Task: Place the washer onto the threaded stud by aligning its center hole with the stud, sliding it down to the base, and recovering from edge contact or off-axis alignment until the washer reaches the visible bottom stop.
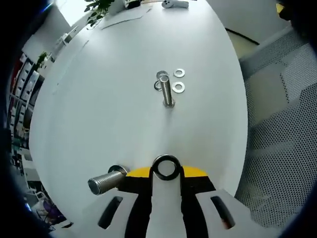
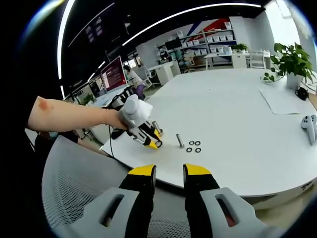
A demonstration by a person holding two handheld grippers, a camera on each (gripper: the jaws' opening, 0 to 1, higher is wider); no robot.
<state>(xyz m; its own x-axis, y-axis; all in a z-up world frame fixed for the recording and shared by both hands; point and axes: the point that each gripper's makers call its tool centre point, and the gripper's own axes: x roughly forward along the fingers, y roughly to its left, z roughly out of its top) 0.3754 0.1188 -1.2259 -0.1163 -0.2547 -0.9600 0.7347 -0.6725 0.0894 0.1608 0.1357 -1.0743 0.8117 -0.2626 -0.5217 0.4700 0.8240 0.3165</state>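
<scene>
My left gripper is shut on a steel washer, held upright between its yellow tips just above the white table. A threaded stud stands upright ahead of it, with several loose washers lying round its foot. A second threaded stud leans out at the lower left, close beside my left jaw. In the right gripper view a hand holds the left gripper near the stud and the loose washers. My right gripper hangs back off the table edge, open, nothing between its jaws.
A grey mesh chair sits under my right gripper; the mesh chair also shows right of the table. A potted plant, a paper sheet and a white controller lie at the table's far right. Office desks and shelves stand behind.
</scene>
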